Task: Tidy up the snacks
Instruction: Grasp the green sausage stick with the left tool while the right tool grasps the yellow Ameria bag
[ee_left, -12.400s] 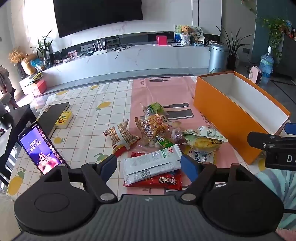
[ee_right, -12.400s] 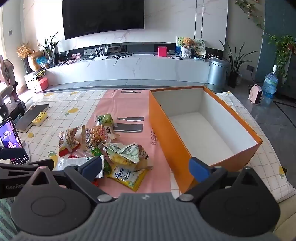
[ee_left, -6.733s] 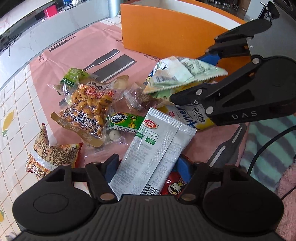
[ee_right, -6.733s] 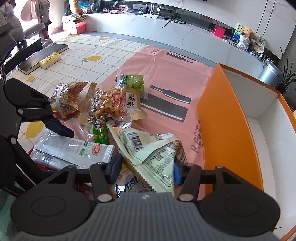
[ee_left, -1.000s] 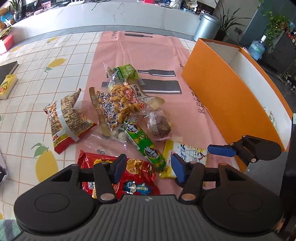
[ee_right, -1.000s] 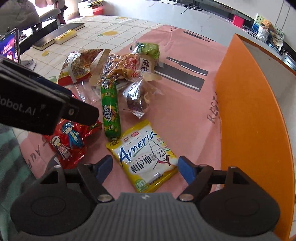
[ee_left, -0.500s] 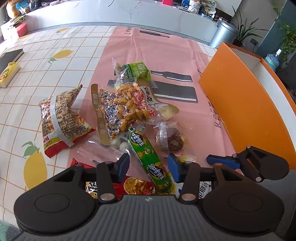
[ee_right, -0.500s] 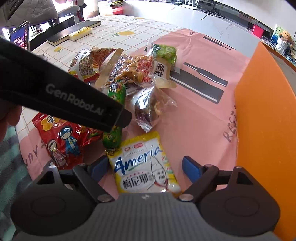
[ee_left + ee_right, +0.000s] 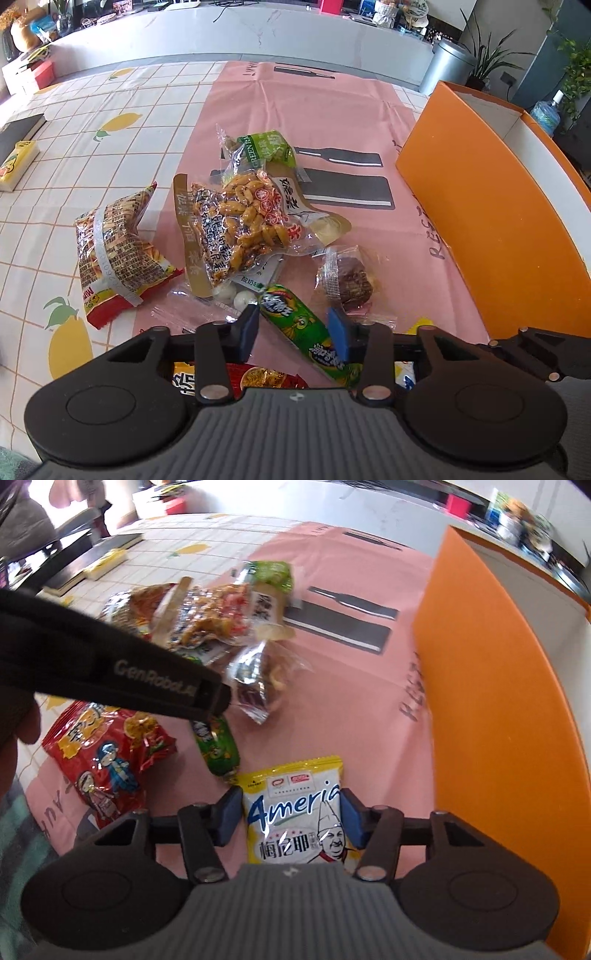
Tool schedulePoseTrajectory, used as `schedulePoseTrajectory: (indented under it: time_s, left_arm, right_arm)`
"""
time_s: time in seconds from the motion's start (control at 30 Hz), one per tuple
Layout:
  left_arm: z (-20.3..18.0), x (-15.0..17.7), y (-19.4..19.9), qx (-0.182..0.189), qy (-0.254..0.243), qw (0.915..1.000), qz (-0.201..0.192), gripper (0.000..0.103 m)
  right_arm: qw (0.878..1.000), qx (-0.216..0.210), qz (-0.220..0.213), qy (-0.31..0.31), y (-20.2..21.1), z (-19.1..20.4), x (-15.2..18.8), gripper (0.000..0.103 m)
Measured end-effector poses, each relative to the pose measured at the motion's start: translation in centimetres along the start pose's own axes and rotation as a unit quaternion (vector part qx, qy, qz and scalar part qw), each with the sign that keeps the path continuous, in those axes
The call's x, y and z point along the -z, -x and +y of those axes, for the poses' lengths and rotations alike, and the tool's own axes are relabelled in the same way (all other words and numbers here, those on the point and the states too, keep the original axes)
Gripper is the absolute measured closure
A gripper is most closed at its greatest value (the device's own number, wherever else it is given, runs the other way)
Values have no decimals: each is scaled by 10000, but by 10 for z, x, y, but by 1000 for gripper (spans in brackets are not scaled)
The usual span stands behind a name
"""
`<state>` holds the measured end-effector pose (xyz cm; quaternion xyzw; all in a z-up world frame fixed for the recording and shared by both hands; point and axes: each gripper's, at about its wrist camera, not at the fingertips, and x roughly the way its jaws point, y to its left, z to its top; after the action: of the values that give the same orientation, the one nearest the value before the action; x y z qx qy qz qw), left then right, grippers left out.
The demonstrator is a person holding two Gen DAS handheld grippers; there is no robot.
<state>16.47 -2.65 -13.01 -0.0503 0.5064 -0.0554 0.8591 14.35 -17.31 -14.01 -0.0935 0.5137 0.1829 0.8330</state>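
Observation:
Snacks lie loose on a pink mat [image 9: 314, 99]. A green sausage stick [image 9: 295, 325] lies slantwise between the blue pads of my left gripper [image 9: 293, 328]; its jaws are closing and both pads touch the stick. A yellow and white packet [image 9: 295, 812] fills the gap of my right gripper [image 9: 290, 812], whose jaws are closing with the pads against the packet's two side edges. The tall orange box [image 9: 498, 229] stands open to the right, its inside mostly hidden. In the right wrist view the left gripper's fingers [image 9: 207, 698] reach over the stick's far end.
Around the stick lie a peanut bag [image 9: 240, 221], a green tea packet [image 9: 266, 147], a clear-wrapped brown cake [image 9: 347, 280], a striped crisp bag [image 9: 114, 251] and a red packet [image 9: 107, 753]. A small yellow box [image 9: 18, 166] sits far left on the checked cloth.
Both pairs of jaws have narrowed. The left gripper came forward and down over the green stick; the right one now clasps the yellow packet's edges.

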Motion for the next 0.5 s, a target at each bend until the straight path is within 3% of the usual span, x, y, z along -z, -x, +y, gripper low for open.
schedulePoseTrajectory:
  time_s: [0.03,0.13,0.5]
  left_arm:
    - [2,0,0,38,47,10000,46,73]
    - [6,3,-1,157,121,9997,150,75]
    - [19,7,25,521,448,9976,-129,79]
  right_arm:
    - [10000,11,32,-68,1,-1,0,50]
    - [9997,-3,130,-226,3,-4,1,50]
    - [9971,-32,132,-747,23,-7,4,50]
